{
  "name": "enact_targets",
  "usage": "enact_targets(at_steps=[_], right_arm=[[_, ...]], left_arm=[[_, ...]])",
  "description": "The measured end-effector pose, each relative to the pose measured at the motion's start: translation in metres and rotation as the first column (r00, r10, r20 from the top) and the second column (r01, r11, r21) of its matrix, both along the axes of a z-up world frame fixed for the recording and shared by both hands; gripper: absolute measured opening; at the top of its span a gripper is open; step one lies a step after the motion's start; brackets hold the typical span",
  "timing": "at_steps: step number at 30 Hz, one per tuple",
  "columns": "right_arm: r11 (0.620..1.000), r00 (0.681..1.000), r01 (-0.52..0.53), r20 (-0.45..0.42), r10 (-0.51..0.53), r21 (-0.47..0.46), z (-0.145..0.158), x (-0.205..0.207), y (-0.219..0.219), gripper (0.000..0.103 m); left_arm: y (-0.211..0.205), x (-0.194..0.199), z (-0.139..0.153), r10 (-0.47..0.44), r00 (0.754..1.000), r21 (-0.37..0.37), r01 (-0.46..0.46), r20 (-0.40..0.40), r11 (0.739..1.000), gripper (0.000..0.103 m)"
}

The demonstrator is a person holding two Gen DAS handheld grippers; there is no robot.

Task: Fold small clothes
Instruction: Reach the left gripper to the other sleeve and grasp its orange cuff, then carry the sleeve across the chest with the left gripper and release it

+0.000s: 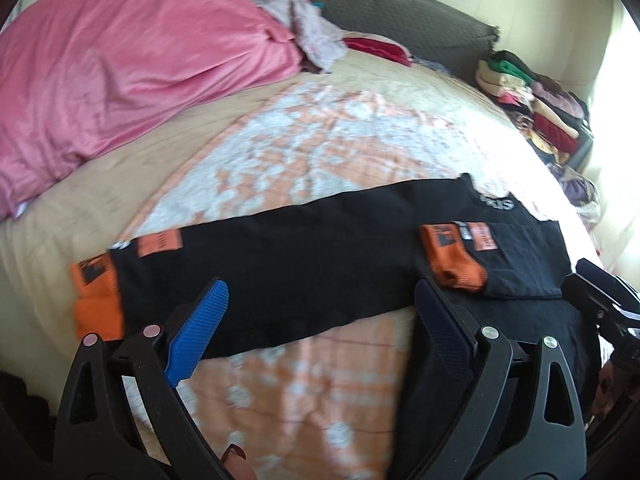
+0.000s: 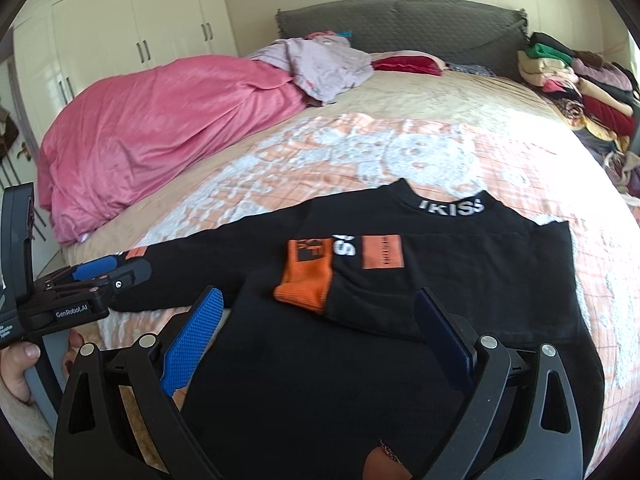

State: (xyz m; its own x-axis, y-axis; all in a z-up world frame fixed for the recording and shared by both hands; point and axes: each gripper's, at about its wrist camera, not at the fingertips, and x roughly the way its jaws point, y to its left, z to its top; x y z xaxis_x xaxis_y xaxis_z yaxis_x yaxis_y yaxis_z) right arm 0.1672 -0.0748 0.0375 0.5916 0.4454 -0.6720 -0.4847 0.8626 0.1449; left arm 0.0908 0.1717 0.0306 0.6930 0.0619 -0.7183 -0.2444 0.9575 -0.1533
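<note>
Black long-sleeved top (image 2: 440, 264) with orange cuffs is lying flat on the patterned bedspread (image 2: 360, 152), collar away from the cameras. One sleeve (image 1: 280, 256) is stretching straight out sideways, its orange cuff (image 1: 98, 300) at the end; the other sleeve is lying folded across the chest, cuff (image 2: 306, 284) resting on the black body. Left gripper (image 1: 320, 320) is hovering over the stretched sleeve, jaws spread wide, nothing between them. Right gripper (image 2: 318, 320) is hanging over the top's lower body, jaws also wide, gripping nothing. Pink duvet (image 2: 160, 120) is bunching at far left, clear of the top. Stack of folded clothes (image 2: 580, 92) is sitting by the grey headboard (image 2: 420, 28), well apart. White wardrobe (image 2: 120, 20) is behind.
</note>
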Motion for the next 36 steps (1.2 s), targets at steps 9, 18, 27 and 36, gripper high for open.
enact_targets(at_steps=[9,18,27,36], right_arm=[[0.999,0.999,-0.046,-0.014,0.045,-0.012,-0.005,-0.004,0.027,0.095],[0.995,0.995,-0.094,-0.023,0.093,-0.032,-0.011,-0.005,0.054,0.095],[0.988,0.987,-0.150,-0.067,0.147,-0.046,-0.030,-0.004,0.085,0.095],[0.983,0.979,-0.178,-0.113,0.172,-0.047,-0.049,-0.007,0.097,0.095]], left_arm=[[0.057,-0.035,-0.019,0.132,0.990,-0.059,-0.134,-0.042,0.989,0.088],[0.093,-0.061,-0.048,0.209,0.974,-0.130,-0.220,-0.092,0.967,0.088],[0.135,-0.064,-0.069,0.347,0.935,-0.245,-0.355,-0.077,0.902,0.074],[0.145,-0.046,-0.069,0.365,0.931,-0.258,-0.358,-0.022,0.897,0.005]])
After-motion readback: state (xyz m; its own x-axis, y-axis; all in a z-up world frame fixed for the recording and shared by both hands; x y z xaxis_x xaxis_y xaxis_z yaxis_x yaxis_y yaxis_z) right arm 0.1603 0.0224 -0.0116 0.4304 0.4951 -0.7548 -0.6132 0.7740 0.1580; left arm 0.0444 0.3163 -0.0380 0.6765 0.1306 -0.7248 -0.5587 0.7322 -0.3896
